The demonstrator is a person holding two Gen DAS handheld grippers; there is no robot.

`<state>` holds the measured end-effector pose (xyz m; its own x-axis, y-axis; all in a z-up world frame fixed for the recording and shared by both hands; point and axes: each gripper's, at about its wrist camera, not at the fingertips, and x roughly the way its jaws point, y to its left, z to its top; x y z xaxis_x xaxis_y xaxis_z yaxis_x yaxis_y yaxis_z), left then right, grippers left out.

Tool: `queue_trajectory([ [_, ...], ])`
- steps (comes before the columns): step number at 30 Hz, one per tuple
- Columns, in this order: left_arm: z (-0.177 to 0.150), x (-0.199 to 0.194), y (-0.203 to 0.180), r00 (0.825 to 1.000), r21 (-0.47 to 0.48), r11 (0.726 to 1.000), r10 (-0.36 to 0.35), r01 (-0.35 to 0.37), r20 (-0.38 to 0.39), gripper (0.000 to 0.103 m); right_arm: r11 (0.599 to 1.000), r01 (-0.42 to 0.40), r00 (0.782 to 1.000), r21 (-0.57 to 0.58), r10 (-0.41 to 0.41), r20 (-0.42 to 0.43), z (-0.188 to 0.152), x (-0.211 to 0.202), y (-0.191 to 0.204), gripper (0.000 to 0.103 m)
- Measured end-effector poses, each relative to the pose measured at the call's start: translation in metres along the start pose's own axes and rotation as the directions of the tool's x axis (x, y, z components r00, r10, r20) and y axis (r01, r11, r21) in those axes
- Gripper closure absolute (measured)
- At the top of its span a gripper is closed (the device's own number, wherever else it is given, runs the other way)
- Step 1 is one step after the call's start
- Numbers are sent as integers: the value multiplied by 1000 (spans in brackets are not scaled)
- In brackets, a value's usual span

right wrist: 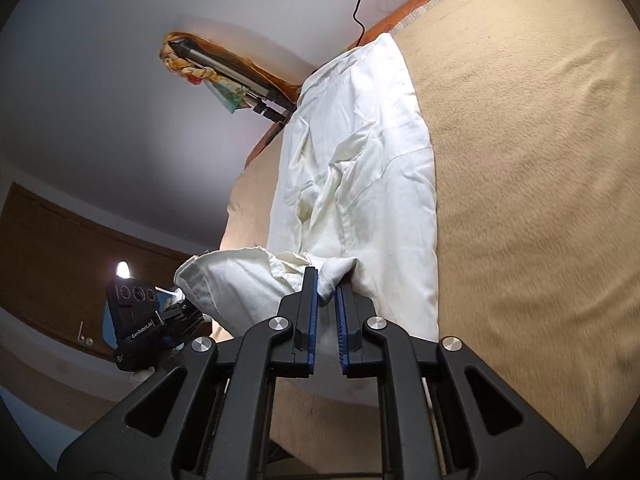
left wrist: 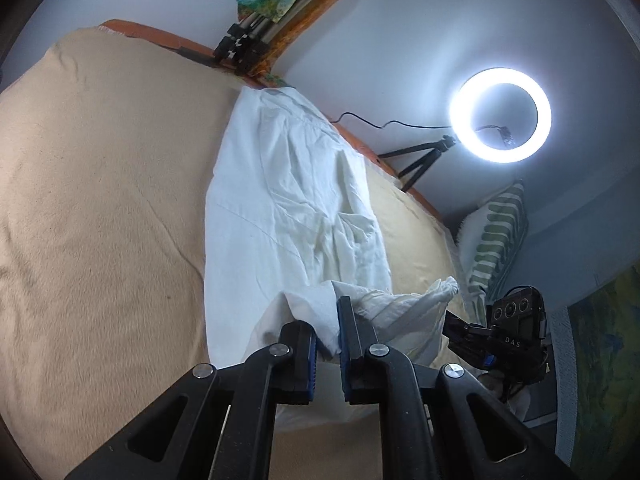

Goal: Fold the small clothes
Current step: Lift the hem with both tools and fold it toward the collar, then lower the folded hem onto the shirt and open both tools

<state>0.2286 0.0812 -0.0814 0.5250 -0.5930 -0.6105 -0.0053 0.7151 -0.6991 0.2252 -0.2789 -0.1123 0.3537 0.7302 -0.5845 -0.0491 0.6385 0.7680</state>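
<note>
Left tool clamped on the near hem of a white garment, blue pads pinching a bunched fold; right tool likewise clamped on the same hem, cloth wedged between its pads. In the left wrist view, right tool off at 3 o'clock, with the lifted hem sagging between the two. In the right wrist view, left tool off at 9 o'clock. From each tool outward, garment stretching away toward 12 o'clock, long axis running from the tools to the far edge of the bed, so both hands equally near the hem and the far end well apart from both. Probably a fold of the near hem toward 12 o'clock next. Garment white, thin, creased along the middle, seam lines showing, flat on the tan blanket beyond the raised hem. Ring light at 2 o'clock, off the bed.
</note>
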Motion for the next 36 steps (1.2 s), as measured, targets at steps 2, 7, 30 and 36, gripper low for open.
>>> queue_trajectory([
  [2, 5, 8, 3, 1000, -3, 1000, 13, -13, -6, 96, 1000, 12, 1000, 0, -12, -6, 7, 8, -2, 93],
  [7, 18, 7, 6, 997, 8, 998, 63, -63, 45, 67, 999, 21, 999, -27, -20, 34, 22, 8, -3, 85],
  [30, -4, 23, 29, 999, 20, 1000, 4, -3, -34, 98, 981, 112, 991, -158, -122, -54, -2, 18, -11, 89],
  [36, 3, 28, 48, 999, -5, 1000, -1, 1, -53, 97, 992, 47, 996, -114, -54, -66, 4, 19, -36, 90],
])
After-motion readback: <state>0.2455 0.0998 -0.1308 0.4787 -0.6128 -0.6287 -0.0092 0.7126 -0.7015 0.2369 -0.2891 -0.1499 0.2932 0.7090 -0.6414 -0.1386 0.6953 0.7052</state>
